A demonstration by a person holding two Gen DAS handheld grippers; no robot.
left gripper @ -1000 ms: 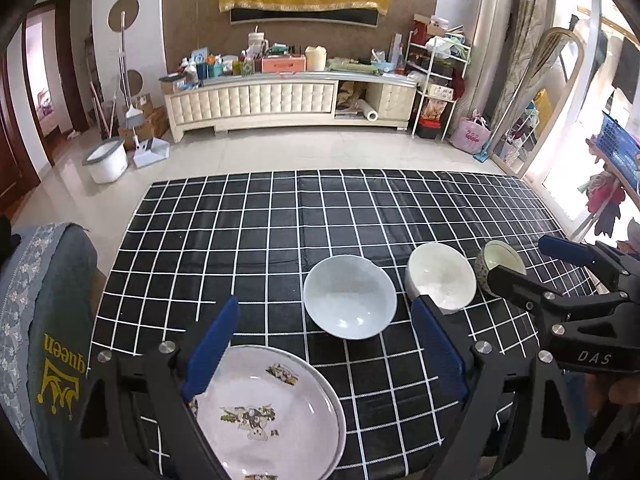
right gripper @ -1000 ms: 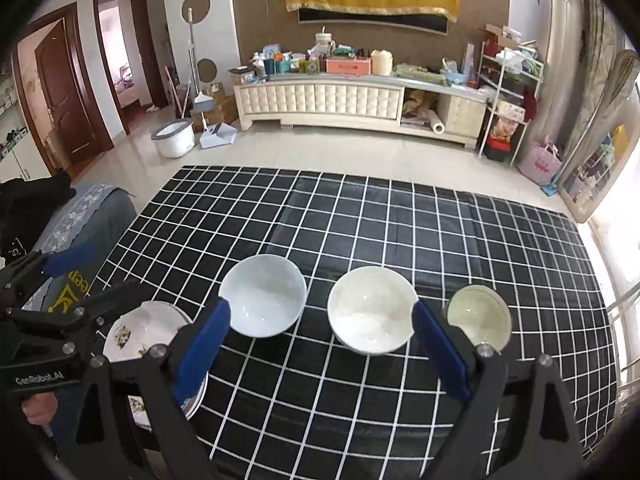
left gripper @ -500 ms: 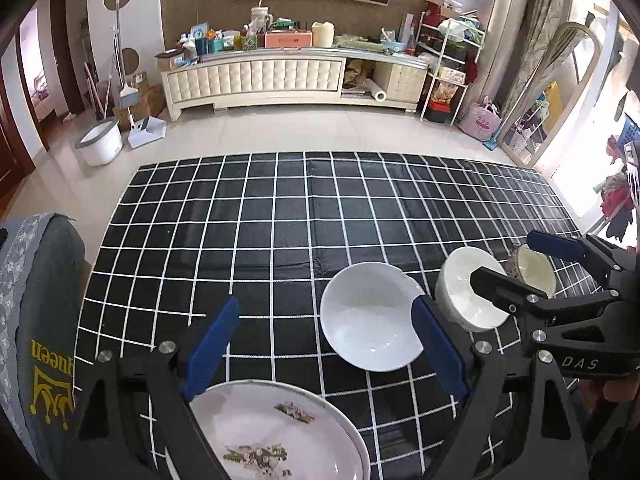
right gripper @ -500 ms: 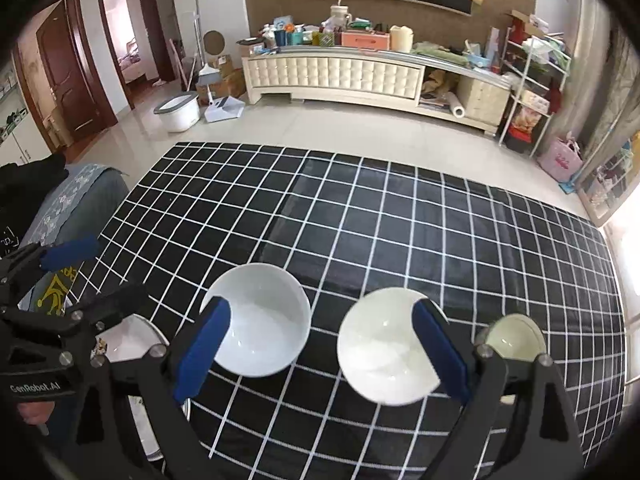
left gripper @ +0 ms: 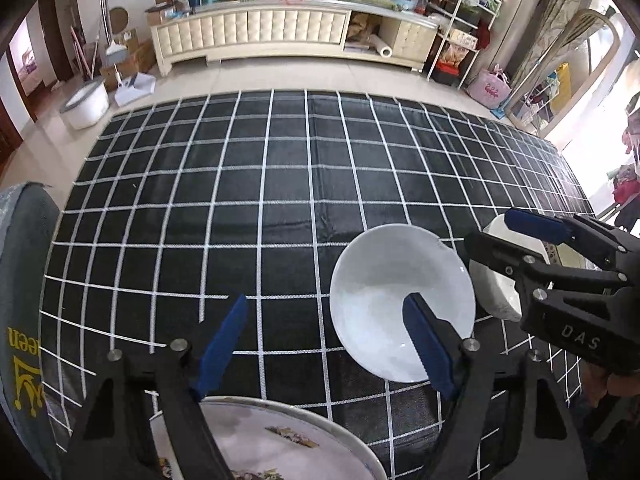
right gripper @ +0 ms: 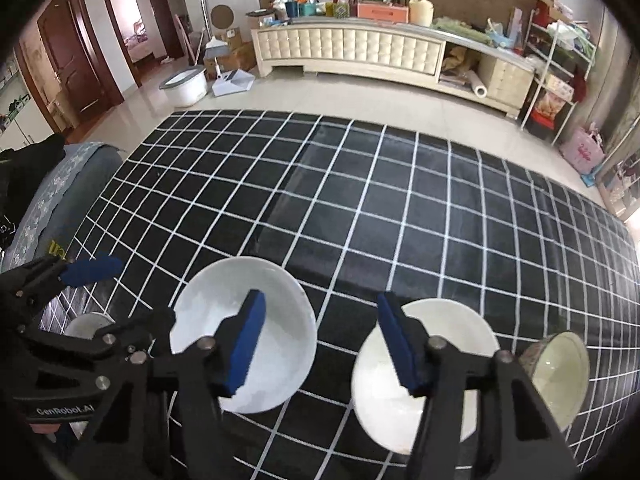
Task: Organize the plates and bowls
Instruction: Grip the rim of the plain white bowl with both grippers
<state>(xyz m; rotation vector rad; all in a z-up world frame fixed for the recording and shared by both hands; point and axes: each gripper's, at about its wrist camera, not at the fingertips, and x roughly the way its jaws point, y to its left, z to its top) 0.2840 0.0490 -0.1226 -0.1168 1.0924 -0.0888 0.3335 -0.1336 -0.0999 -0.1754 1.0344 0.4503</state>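
Surface: we see a black grid cloth (left gripper: pixel 280 184), far half bare.
Room: cabinet (right gripper: pixel 352 50) behind.
Bowls: three (right gripper: pixel 244 332) (right gripper: pixel 424 364) (right gripper: pixel 560 372) along near edge; plate (left gripper: pixel 276 440) leftmost.
Left gripper (left gripper: pixel 326 340): released.
Right gripper (right gripper: pixel 320 336): released.

A home living room: a long cream tufted cabinet (right gripper: pixel 352 50) cluttered with household items stands against the wall, with tiled floor (right gripper: pixel 360 98), wooden doors (right gripper: pixel 66 56), and a mop bucket (right gripper: pixel 185 86).

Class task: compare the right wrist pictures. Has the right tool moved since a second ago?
Yes. The right tool has dropped nearer the checked cloth: its grid squares and the cream bowl now look larger.
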